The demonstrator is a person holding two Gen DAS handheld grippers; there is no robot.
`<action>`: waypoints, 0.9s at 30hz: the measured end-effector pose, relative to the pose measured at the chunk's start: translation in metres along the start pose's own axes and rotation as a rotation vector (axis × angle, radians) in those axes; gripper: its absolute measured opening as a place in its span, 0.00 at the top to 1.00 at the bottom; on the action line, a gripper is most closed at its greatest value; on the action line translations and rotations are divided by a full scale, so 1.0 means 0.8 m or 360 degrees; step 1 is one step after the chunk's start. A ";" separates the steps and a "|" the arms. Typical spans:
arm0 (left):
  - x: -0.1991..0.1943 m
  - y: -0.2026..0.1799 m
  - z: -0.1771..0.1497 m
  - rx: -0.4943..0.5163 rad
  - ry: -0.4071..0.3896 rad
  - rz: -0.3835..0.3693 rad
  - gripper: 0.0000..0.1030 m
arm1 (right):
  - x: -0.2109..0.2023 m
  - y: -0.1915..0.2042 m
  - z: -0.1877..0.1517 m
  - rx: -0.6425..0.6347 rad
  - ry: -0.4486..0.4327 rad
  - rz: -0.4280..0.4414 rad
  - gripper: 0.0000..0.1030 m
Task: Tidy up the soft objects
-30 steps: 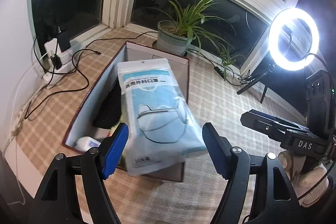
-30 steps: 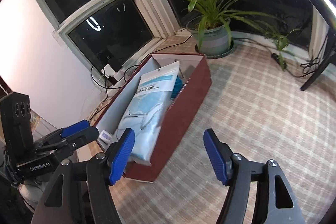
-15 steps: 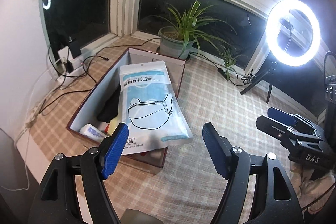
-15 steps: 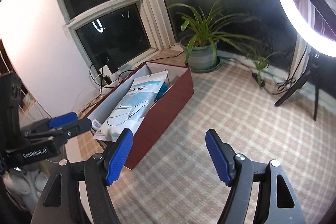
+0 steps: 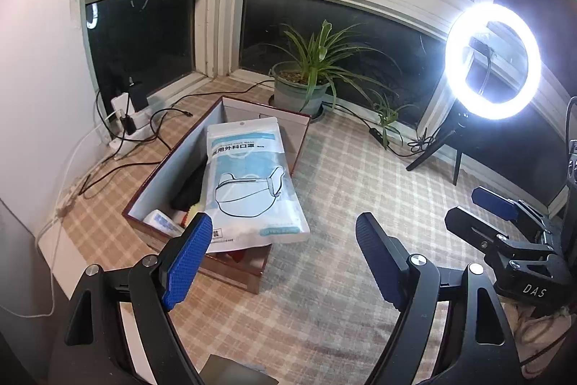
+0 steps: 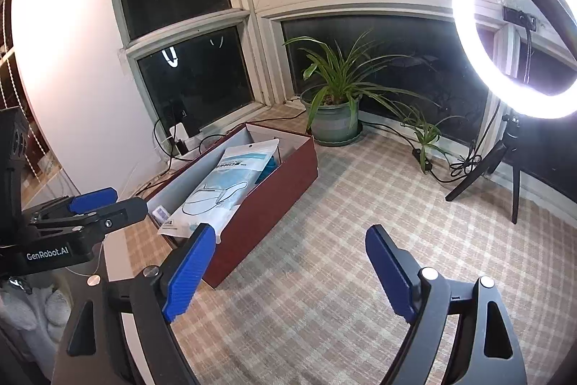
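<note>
Two grippers, left gripper and right gripper, opening empty at frame bottom; mask pack overhangs the crammed red box, centre-left

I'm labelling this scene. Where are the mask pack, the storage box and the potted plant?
mask pack (image 5: 249, 183), left wrist view, middle of its printed front
storage box (image 6: 277, 193), right wrist view, red outer side wall
potted plant (image 5: 299, 94), left wrist view, the pot
</note>
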State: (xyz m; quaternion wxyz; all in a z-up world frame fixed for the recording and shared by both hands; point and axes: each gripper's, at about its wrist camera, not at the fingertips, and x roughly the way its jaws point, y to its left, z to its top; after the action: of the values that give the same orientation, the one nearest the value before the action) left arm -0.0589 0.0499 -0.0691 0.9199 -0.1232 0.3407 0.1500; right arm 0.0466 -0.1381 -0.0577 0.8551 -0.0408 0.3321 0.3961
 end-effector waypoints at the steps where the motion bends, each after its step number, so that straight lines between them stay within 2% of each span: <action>1: 0.000 -0.001 -0.001 0.0005 0.0002 0.0004 0.20 | 0.000 0.000 0.000 0.0002 -0.0001 -0.0001 0.20; 27: 0.003 -0.002 0.000 0.0012 0.0029 -0.0021 0.21 | -0.007 -0.003 -0.007 -0.0014 0.0000 -0.0029 0.19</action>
State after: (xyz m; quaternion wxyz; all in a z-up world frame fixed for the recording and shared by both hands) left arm -0.0569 0.0490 -0.0706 0.9182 -0.1235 0.3488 0.1414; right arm 0.0425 -0.1451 -0.0588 0.8585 -0.0476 0.3299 0.3896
